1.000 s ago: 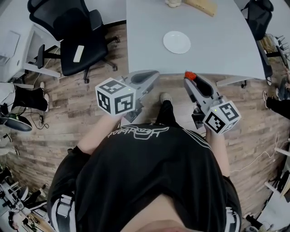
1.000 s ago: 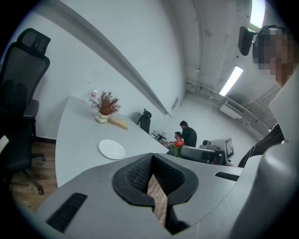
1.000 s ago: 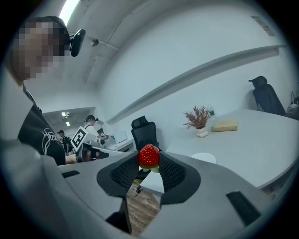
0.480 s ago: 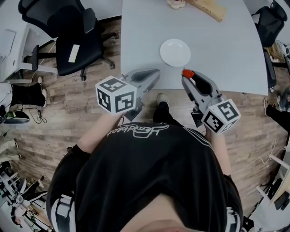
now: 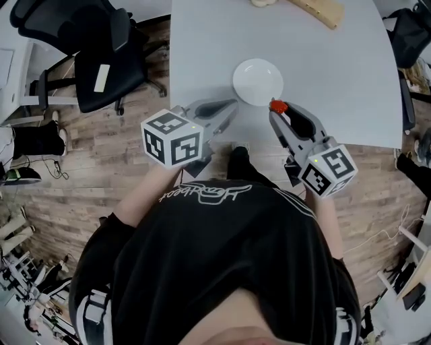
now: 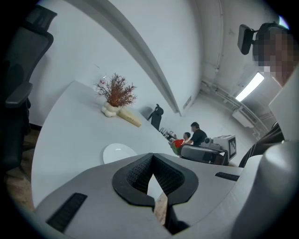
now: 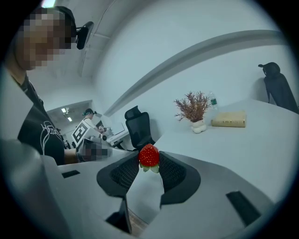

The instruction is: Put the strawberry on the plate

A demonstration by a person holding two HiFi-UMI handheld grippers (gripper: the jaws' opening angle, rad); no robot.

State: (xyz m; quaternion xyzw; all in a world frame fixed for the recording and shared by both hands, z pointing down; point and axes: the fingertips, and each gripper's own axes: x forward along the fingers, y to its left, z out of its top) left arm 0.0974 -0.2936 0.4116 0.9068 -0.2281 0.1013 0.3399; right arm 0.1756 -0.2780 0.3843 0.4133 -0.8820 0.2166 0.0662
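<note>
A red strawberry [image 5: 278, 106] sits pinched between the tips of my right gripper [image 5: 277, 113], which is shut on it. It hangs just off the near right rim of the white plate [image 5: 258, 81]. In the right gripper view the strawberry [image 7: 149, 155] stands leaf end down between the black pads [image 7: 125, 173], and the plate is hidden. My left gripper [image 5: 229, 108] hovers over the near table edge, left of the plate, jaws closed on nothing. The left gripper view shows the plate [image 6: 118, 152] ahead on the table and the strawberry [image 6: 177, 144] to the right.
The grey table [image 5: 337, 74] carries a wooden block [image 5: 316, 10] and a dried plant in a white vase [image 6: 114, 93] at its far side. A black office chair [image 5: 101, 54] stands left of the table on the wooden floor. People sit in the background.
Both grippers have come forward over the table edge. The plate now lies closer, and the held strawberry has reached its near rim.
</note>
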